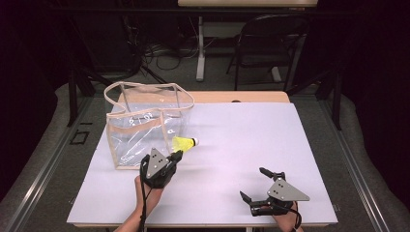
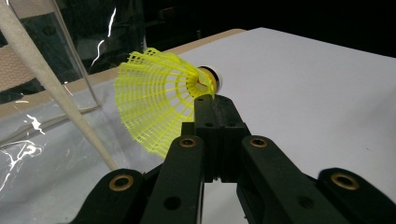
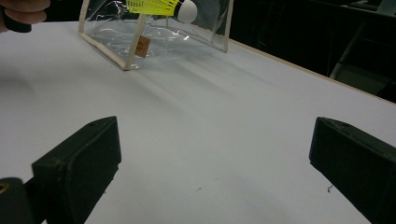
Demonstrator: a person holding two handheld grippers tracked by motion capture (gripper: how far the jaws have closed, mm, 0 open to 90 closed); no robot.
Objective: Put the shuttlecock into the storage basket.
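In the high view the left gripper (image 1: 175,156) sits at about seven o'clock on the white table (image 1: 251,145), its jaws pointing toward one o'clock and pinched together on a yellow shuttlecock (image 1: 185,142). The left gripper view shows the jaws fully closed on the edge of the mesh skirt near the white cork, so the shuttlecock (image 2: 161,100) is lifted clear of the table with its cork toward three o'clock and the skirt fanned toward nine o'clock. Just beside it, toward ten o'clock in the high view, stands a clear plastic bag (image 1: 145,123) with beige trim and an open top; the shuttlecock is outside the bag, near its right-hand wall. The right gripper (image 1: 251,183) rests low at about five o'clock on the table, well apart from the bag, with its jaws spread wide and nothing between them; the right gripper view shows bare white table between the two black pads (image 3: 77,165). In that same view the bag (image 3: 154,37) stands at twelve o'clock with the shuttlecock (image 3: 159,5) in front of it, and a hand (image 3: 21,11) at eleven o'clock
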